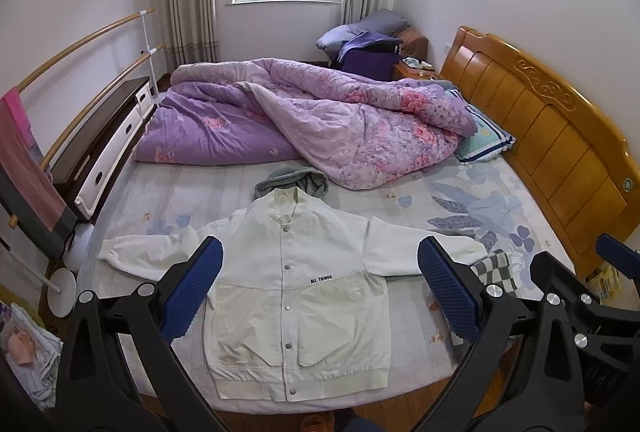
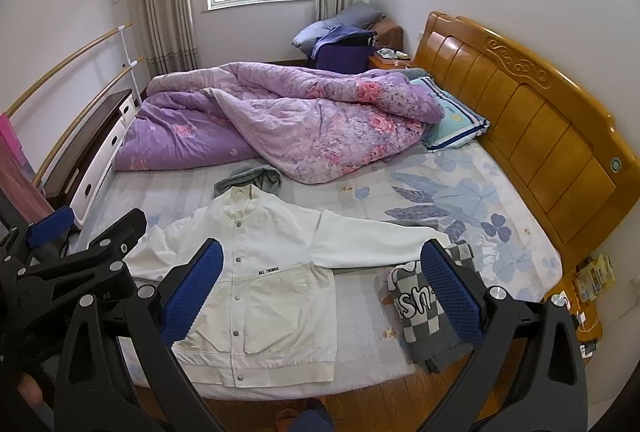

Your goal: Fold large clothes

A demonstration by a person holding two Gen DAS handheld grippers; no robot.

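Both grippers hang above the near edge of a bed, each with its two fingers spread wide and holding nothing. The left gripper (image 1: 320, 292) has black angular arms ending in blue pads (image 1: 191, 286) with a fine dimpled texture; between them lies the front of a white jacket (image 1: 296, 292). The right gripper (image 2: 320, 292), built the same way, frames the jacket's right half and a checked knit (image 2: 430, 324). Neither touches any fabric.

The white jacket (image 2: 256, 280) lies flat and face up on the bed (image 2: 360, 324) near its front edge, sleeves stretched out to both sides. It is a smooth woven cloth with a row of metal snap buttons down the middle, a ribbed hem, a stand collar and small black lettering reading "ALL THINGS" on the chest. A grey hood (image 1: 294, 181) shows just behind the collar.

The checked knit, grey and cream with large white letters, lies crumpled just beside the jacket's sleeve end. Farther back, a rumpled purple quilt (image 1: 304, 119) with pink flowers is heaped across the bed. A carved, glossy wooden headboard (image 1: 548, 135) runs along the right side.
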